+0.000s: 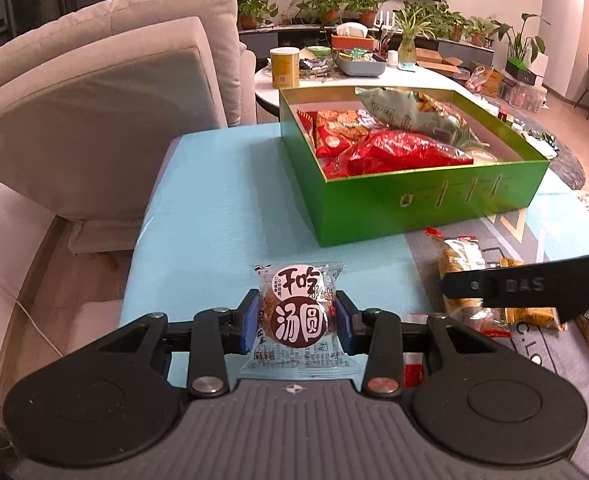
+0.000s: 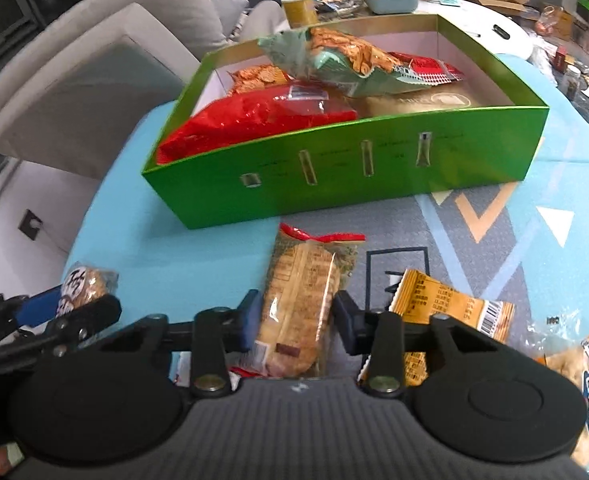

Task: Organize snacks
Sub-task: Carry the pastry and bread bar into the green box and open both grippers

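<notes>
Occupying the left of both views, a beige upholstered sofa [image 1: 106,92] stands beside a low table covered in a light blue cloth [image 1: 214,216]; a patterned grey mat [image 2: 494,248] lies over the cloth's near right part.

A large open green cardboard box [image 1: 426,208] with a gold rim rests on the cloth at the far side. Inside it lie a big red foil bag [image 1: 406,148], a pale green bag of golden crackers [image 1: 410,114] resting on top, and an orange-red cracker pack [image 1: 342,124] toward the far left corner.

On the mat, near the box's front wall, lies a long clear pack of stacked tan rice crackers [image 2: 300,300] with a red-tied end pointing at the box. The right gripper [image 2: 296,322] straddles this pack; its pads sit against both flanks, gripping it. No earlier view is supplied.

Just right of it lies a small orange sachet with a barcode [image 2: 454,316], partly under the gripper's linkage. A clear-and-orange biscuit packet [image 2: 578,384] lies at the right edge, cut off by the frame.

The left gripper [image 1: 297,322] is clamped on a small round snack in clear wrap with a brown-and-white label [image 1: 299,312], held by its blue pads above the cloth's near left part; whether the wrap touches the cloth cannot be determined.
</notes>
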`<state>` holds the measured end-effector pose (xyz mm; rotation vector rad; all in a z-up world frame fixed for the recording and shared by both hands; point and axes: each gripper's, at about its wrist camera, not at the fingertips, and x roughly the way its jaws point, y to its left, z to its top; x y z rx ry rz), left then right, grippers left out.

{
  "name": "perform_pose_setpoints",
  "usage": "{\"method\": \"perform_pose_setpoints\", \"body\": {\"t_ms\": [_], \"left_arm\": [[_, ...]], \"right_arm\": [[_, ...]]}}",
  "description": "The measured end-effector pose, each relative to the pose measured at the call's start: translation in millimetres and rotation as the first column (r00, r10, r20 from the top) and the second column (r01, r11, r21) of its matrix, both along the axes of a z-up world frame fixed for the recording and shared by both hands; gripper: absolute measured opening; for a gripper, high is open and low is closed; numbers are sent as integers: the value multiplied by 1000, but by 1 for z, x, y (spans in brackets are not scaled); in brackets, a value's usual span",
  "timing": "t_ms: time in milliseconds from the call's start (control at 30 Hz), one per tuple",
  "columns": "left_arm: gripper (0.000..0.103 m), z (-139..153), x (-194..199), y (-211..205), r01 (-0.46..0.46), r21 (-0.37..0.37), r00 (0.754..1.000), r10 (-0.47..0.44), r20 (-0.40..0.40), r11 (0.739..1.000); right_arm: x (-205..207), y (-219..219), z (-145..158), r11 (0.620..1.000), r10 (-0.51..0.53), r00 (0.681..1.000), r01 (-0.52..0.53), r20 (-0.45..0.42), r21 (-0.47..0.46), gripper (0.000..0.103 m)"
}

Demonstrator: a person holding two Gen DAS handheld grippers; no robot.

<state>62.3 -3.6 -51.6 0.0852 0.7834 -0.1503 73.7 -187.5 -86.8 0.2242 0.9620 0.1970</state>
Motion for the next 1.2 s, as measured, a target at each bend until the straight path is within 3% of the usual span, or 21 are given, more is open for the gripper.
{"method": "perform_pose_setpoints", "body": {"t_ms": [367, 567, 900, 1200], "left_arm": [[36, 29, 4, -16, 58, -28, 996, -56, 74, 998], [36, 53, 19, -30, 97, -31, 986, -91, 138, 995], [36, 74, 78, -56, 116, -9, 976, -113, 186, 993], [36, 59, 135, -76, 116, -4, 983, -114, 145, 993]], "right_arm": [[-24, -33, 57, 994, 37, 983, -54, 182, 91, 63], [-2, -53, 82, 999, 7, 964, -19, 267, 44, 63], [53, -79, 90, 998, -14, 951, 34, 309, -58, 63], [90, -82, 79, 997, -2, 954, 25, 299, -73, 63]]}}
